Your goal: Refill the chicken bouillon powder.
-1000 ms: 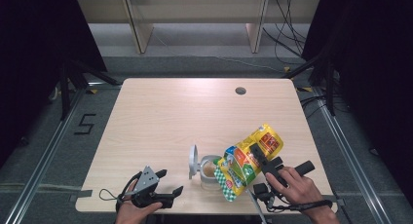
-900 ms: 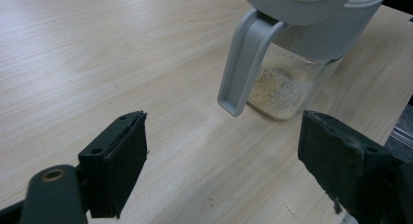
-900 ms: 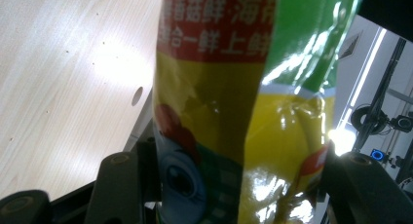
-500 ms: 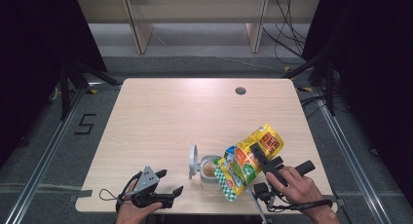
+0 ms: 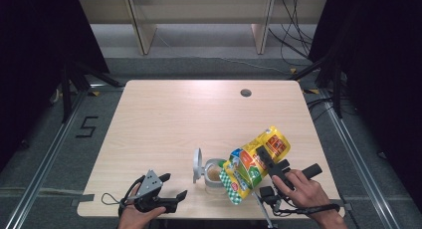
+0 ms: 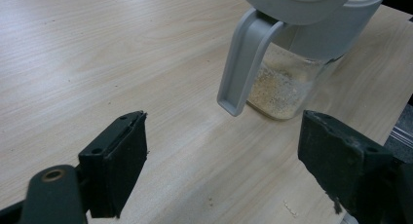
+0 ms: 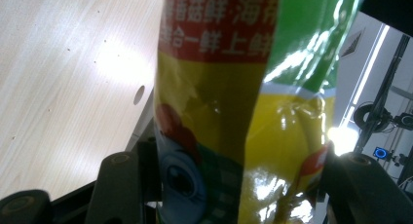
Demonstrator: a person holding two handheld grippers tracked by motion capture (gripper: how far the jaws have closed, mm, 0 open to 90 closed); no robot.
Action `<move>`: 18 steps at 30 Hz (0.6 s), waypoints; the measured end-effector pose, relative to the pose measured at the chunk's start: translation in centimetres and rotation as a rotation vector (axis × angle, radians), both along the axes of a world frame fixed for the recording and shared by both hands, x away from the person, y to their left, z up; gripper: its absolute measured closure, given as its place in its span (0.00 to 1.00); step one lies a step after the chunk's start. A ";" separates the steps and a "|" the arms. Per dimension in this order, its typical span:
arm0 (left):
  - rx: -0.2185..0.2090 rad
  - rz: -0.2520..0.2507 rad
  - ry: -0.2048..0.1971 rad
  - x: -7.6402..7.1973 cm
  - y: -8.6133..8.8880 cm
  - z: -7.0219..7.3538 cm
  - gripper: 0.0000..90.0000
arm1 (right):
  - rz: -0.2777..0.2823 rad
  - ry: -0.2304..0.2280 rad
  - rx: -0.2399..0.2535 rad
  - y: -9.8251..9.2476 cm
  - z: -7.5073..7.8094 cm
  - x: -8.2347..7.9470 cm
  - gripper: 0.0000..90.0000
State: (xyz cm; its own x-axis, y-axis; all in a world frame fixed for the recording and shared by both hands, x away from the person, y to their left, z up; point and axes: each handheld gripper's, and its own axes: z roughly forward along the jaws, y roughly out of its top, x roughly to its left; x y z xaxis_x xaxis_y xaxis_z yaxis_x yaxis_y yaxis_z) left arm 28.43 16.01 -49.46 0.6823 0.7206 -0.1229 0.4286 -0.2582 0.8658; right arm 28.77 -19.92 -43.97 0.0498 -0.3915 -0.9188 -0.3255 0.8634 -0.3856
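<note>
I have the right gripper clamped across the middle of the yellow snack bag, and I'm holding it tilted so its lower end hangs over the mouth of the clear jar. That tilt looks meant for pouring: the bag's contents should slide down into the jar rather than onto the tabletop. In the right gripper view the bag sits squeezed between both jaws, creased where they bite, so the grip seems firm enough to hold the angle.

The jar stands near the front edge of the tabletop, just left of the bag, with its grey hinged lid flipped up and out of the way. In the left gripper view the jar holds a shallow layer of pale grainy stuff, so I judge filling has barely begun.

My left gripper rests low by the front edge, jaws spread wide and holding nothing, facing the jar. I'd guess it waits there to steady the jar if it shifts.
</note>
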 end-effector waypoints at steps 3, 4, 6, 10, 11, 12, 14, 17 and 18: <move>-0.004 -0.003 -0.001 0.0 0.0 0.0 0.20 | 0.000 0.003 0.003 0.0 0.0 0.0 0.50; -0.004 -0.003 -0.001 0.0 0.0 0.0 0.20 | 0.001 0.005 0.008 0.0 0.0 0.0 0.50; -0.005 -0.001 0.001 0.0 0.0 0.0 0.20 | -0.003 -0.009 0.033 -0.2 -0.1 0.0 0.50; -0.001 0.001 0.003 0.0 0.0 0.0 0.20 | 0.013 -0.008 -0.003 -0.1 0.2 0.0 0.51; -0.002 0.001 0.003 0.0 0.0 0.0 0.20 | 0.013 -0.008 -0.003 -0.1 0.2 0.0 0.51; 0.015 -0.014 -0.013 0.1 0.1 0.0 0.20 | 0.009 0.000 0.005 -0.2 0.2 0.0 0.51; 0.013 -0.013 -0.012 0.1 0.1 0.0 0.20 | 0.011 -0.002 0.031 -0.2 0.1 -0.3 0.51; -0.005 -0.001 -0.001 0.0 0.0 0.0 0.20 | -0.012 0.008 0.013 -0.1 0.2 -0.6 0.51; -0.005 0.000 -0.001 0.0 0.0 0.0 0.20 | 0.016 -0.013 0.023 -0.1 0.2 -0.5 0.51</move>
State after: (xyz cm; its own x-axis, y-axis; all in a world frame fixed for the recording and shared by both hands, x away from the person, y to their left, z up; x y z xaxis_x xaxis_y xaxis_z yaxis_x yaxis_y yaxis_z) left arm 28.48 16.03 -49.49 0.6828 0.7198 -0.1255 0.4274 -0.2541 0.8676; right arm 28.28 -20.04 -43.81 0.0681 -0.3689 -0.9270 -0.3344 0.8669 -0.3696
